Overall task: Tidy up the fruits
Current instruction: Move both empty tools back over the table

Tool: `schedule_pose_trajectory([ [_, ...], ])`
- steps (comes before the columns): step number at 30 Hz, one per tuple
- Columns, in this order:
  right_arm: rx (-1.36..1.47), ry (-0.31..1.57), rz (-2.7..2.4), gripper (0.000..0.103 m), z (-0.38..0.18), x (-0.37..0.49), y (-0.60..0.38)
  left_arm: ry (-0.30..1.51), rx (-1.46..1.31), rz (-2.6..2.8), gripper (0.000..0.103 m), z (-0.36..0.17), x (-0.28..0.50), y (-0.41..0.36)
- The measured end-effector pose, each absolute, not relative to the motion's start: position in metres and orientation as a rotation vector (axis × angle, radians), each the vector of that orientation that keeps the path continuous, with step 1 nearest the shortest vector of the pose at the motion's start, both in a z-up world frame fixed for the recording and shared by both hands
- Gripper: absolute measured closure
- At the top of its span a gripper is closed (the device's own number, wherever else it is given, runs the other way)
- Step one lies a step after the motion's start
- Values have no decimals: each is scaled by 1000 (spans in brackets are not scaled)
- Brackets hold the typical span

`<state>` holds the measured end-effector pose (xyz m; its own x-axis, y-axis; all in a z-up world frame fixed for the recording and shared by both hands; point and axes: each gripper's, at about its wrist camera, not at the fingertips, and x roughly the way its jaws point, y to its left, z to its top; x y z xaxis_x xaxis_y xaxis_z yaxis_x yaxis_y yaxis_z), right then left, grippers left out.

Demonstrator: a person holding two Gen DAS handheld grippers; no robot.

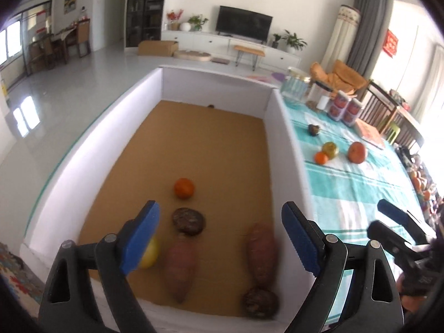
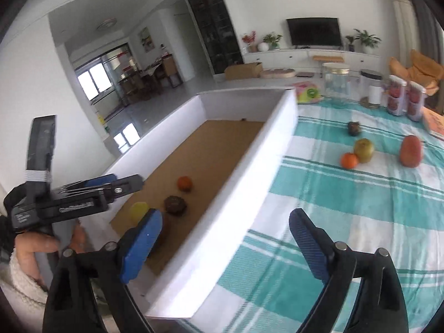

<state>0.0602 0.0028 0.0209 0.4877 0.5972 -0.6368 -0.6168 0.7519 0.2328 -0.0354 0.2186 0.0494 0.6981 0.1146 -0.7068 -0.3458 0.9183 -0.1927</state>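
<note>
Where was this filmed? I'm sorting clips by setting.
Most likely a home living room: a television on a long white cabinet, potted plants, and a table with a teal checked cloth.

- a white-walled box [image 1: 285, 149] with a brown cardboard floor is sitting on the teal-and-white checked cloth [image 1: 347, 183].
- inside it, an orange [image 1: 183, 188] is lying toward the middle, a dark, round, rough fruit [image 1: 189, 221] just nearer, and a yellow fruit [image 1: 149, 253] at the near left.
- two reddish sweet potatoes [image 1: 181, 267] [image 1: 261, 254] are lying lengthwise near the front wall, another dark round fruit [image 1: 260, 302] sitting in the near right corner.
- out on the cloth, a small orange [image 2: 349, 160] is touching a green-yellow fruit [image 2: 364, 150], a red-orange fruit [image 2: 410, 151] is standing apart, and a small dark fruit [image 2: 353, 128] is lying farther back.
</note>
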Motion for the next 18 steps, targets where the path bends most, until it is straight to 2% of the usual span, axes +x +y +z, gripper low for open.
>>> schedule_pose_trajectory([
  [4, -22, 793, 419, 4, -22, 98, -76, 719, -304, 82, 9, 64, -21, 159],
  [9, 72, 861, 151, 5, -70, 123, -165, 768, -221, -157, 9, 61, 4, 73],
  [12, 261, 858, 101, 4, -69, 126, -203, 779, -131, -205, 8, 41, 24, 32],
  [18, 229, 899, 19, 4, -74, 129, -208, 847, -63, -120, 8, -14, 67, 8],
])
